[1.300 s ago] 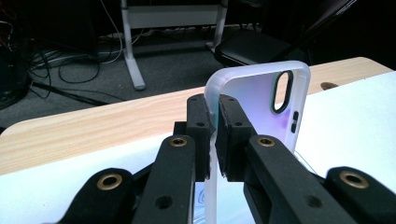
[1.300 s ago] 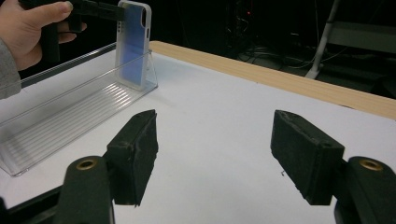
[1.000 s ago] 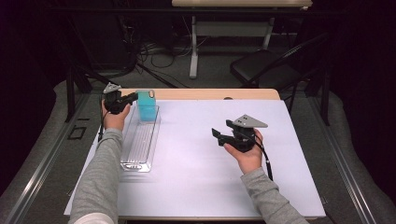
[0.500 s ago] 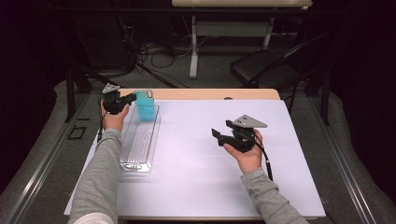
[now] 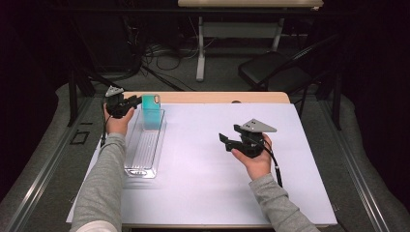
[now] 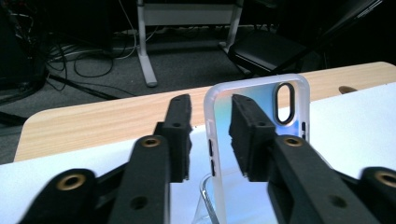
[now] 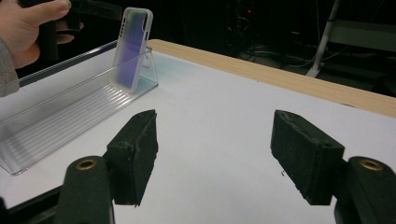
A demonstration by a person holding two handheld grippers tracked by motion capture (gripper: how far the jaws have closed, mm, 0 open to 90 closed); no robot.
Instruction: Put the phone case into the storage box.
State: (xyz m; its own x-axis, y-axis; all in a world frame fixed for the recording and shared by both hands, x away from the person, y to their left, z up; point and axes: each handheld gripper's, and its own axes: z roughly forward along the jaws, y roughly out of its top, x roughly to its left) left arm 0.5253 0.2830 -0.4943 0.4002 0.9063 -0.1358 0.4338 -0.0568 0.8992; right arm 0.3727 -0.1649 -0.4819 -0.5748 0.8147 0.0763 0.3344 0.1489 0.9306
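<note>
The phone case point(image 6: 261, 140) stands upright at the far end of the clear tray point(image 5: 145, 159). The left gripper point(image 6: 210, 135) has just been opening; its pads straddle the case edge without pressing. Withdraw straight back without tipping it. The right gripper point(image 5: 229, 140) hangs open, empty.

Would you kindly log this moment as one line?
left gripper: fingers just opening, astride phone case edge, not pressing | case: upright at far end of clear tray | right gripper: open, empty, above table
</note>
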